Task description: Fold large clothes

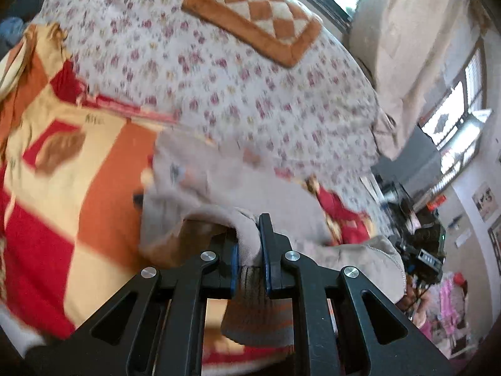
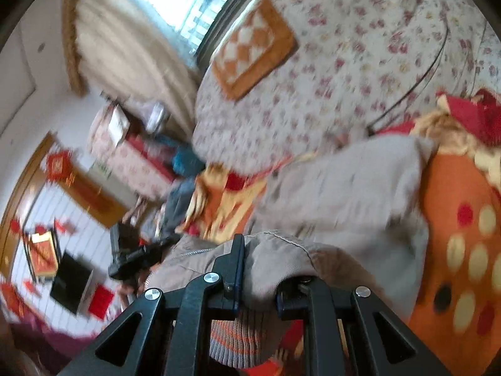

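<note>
Garment lifted at both cuffed ends

Beige garment (image 1: 250, 188) hangs between both tools above the orange-and-red blanket (image 1: 103, 169) on the floral bed (image 1: 219, 72). Thick bunched cloth could slip from either pinch, spoiling the fold. Left gripper (image 1: 249, 244) and right gripper (image 2: 260, 269) each clamp a fold near the striped ribbing (image 2: 238, 341).
</note>
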Available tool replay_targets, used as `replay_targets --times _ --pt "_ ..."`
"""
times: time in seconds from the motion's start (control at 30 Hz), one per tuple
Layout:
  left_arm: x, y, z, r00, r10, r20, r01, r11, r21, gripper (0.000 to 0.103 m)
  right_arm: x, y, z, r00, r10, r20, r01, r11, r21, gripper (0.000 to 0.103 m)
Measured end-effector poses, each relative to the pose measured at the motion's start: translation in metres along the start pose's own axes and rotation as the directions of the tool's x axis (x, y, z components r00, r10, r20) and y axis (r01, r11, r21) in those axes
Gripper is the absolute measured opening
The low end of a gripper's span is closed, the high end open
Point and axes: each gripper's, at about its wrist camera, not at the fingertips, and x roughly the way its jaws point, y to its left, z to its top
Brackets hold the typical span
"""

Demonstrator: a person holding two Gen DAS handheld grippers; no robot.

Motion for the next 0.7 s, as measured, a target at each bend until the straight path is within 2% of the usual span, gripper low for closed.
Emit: replay_targets --times 0.1,0.2,0.33,0.53,0.57,0.63,0.67,0.7 --pt "0.036 0.011 0.037 0.999 0.032 0.013 -0.032 0.999 -0.023 0.011 0.02 -0.024 0.039 0.998 -0.046 0.041 0.044 0.998 0.054 0.014" --pt "0.079 0.026 0.065 0.997 0.081 -0.004 -0.081 0.995 -0.053 0.011 0.045 -0.047 0.068 0.995 -0.096 0.04 0.092 0.992 0.091 0.014" --pt "0.137 0.047 0.087 0.986 0.154 -0.059 -0.159 0.984 -0.078 0.011 0.086 -0.081 0.097 0.987 -0.161 -0.001 0.159 0.979 0.129 0.014" --pt "0.193 0.071 0.1 0.972 0.202 -0.117 -0.214 0.972 -0.096 0.014 0.133 -0.15 0.12 0.97 -0.24 -0.048 0.244 0.943 0.225 0.014" --pt "0.201 0.075 0.101 0.971 0.202 -0.131 -0.216 0.971 -0.104 0.014 0.139 -0.159 0.122 0.968 -0.246 -0.054 0.251 0.939 0.235 0.016" --pt "0.213 0.082 0.105 0.97 0.183 -0.159 -0.204 0.971 -0.127 0.023 0.15 -0.177 0.126 0.963 -0.255 -0.084 0.269 0.927 0.261 0.028" --pt "0.217 0.085 0.108 0.968 0.176 -0.178 -0.201 0.97 -0.136 0.027 0.151 -0.184 0.127 0.96 -0.266 -0.084 0.279 0.92 0.276 0.04" --pt "0.216 0.086 0.111 0.967 0.176 -0.184 -0.203 0.969 -0.142 0.038 0.148 -0.186 0.13 0.961 -0.271 -0.064 0.277 0.918 0.283 0.041"
